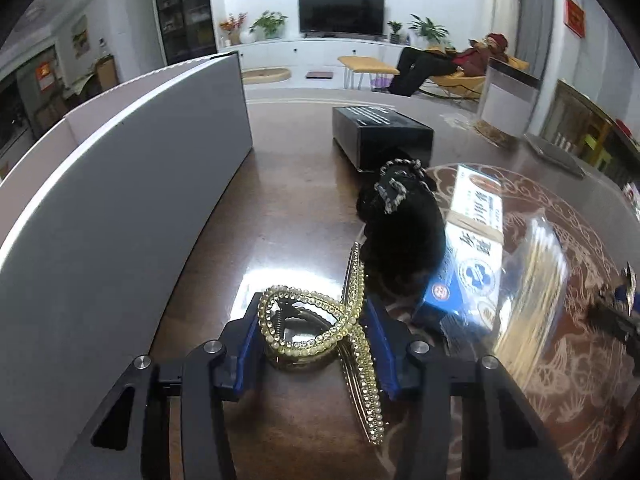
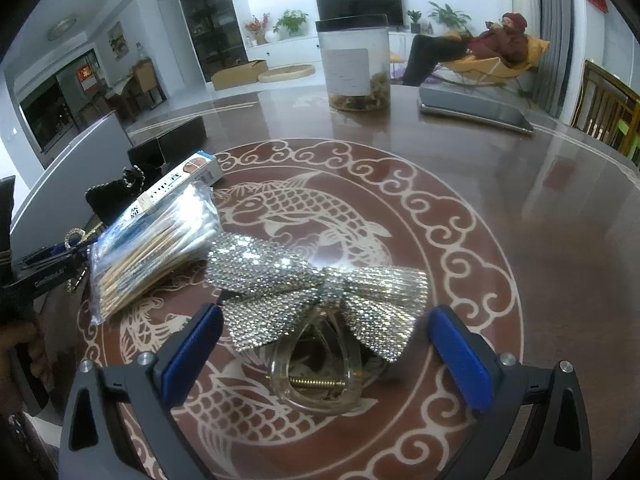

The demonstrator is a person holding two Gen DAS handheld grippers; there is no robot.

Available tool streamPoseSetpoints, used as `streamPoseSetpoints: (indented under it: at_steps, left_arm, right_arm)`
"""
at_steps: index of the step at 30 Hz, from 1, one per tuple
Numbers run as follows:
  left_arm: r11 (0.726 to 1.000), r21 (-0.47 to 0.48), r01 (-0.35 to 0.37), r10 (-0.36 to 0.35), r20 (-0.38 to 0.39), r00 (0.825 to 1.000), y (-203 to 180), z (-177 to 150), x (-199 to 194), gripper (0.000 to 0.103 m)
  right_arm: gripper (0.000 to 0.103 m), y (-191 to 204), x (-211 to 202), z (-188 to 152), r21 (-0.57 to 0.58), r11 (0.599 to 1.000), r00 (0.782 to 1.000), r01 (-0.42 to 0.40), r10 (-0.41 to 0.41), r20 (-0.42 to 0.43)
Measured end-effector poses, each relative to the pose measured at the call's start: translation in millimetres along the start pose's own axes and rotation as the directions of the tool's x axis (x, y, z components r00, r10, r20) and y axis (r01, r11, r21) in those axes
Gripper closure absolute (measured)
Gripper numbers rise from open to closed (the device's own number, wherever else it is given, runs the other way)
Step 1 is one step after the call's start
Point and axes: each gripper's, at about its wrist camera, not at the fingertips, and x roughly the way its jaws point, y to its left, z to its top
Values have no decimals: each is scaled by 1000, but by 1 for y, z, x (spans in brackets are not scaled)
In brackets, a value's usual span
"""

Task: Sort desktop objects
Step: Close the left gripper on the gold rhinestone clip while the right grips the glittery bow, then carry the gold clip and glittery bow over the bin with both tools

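Observation:
A gold rhinestone hair clip (image 1: 362, 356) lies on the brown table between the blue pads of my left gripper (image 1: 312, 312). Both pads press against its looped sides, so the gripper is shut on it. In the right wrist view a silver rhinestone bow clip (image 2: 280, 268) with a clear claw (image 2: 316, 380) rests on the fish-patterned round inlay (image 2: 460, 216). My right gripper (image 2: 326, 316) stands open around the bow, its pads clear of it on both sides.
A tall white box wall (image 1: 120, 200) stands left of the gold clip. A black fabric hair piece (image 1: 404, 232), a blue-white carton (image 1: 468, 256) and a bag of cotton swabs (image 2: 160, 240) lie between the grippers. A black box (image 1: 380, 128), a jar (image 2: 358, 64) and a grey slab (image 2: 472, 108) sit farther back.

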Motion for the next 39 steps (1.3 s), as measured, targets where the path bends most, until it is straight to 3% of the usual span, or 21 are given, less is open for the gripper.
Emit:
streamPoseSetpoints:
  at_steps: [6,10,15,18,23,27,32,35,39]
  left_arm:
    - [997,-56,43,-46,-59,997,-2,-25,-25,55]
    - [999,-16,40,-41,-101,994,-16,-48,-43,55]
    - [995,-64,74,-81,-129,988,-16,-64,-61,56]
    - [995,-65,77,-85,-129,988,-16,-65,-65,57]
    - [993,-67,99,-108,-138,985,-17,-69,-68,58]
    - [982,-93,162,-171,-106,980,-17,-69,-80,58]
    - [962,-70,265,-266,-1,964,-25,-67,-122,58]
    - [952,-73,298,-295,49,954,-23,-66,-145,58]
    - [940,-110,324,-310,124,943,0,-57,-179,58]
  right_arm:
    - [0,-3,0,1,8,1000,1000,-10,10,2]
    - [0,-4,1,1,8,999,999,-36,36,-4]
    - [1,1,9,9,-22,999,999,-34,34,-25]
    - [17,0,7,10,-12,999,1000,-31,31,-5]
    - [21,-4,-12,-3,24,996,996,-85,85,3]
    - [21,-1,-53,-36,-15,988,988,-155,155,-4]
    - [21,5,-109,-79,-96,982,987,-161,163,13]
    - [21,18,-124,-100,-163,970,984,-178,177,-20]
    - [21,51,-136,-86,-230,946,972,-231,233,-19]
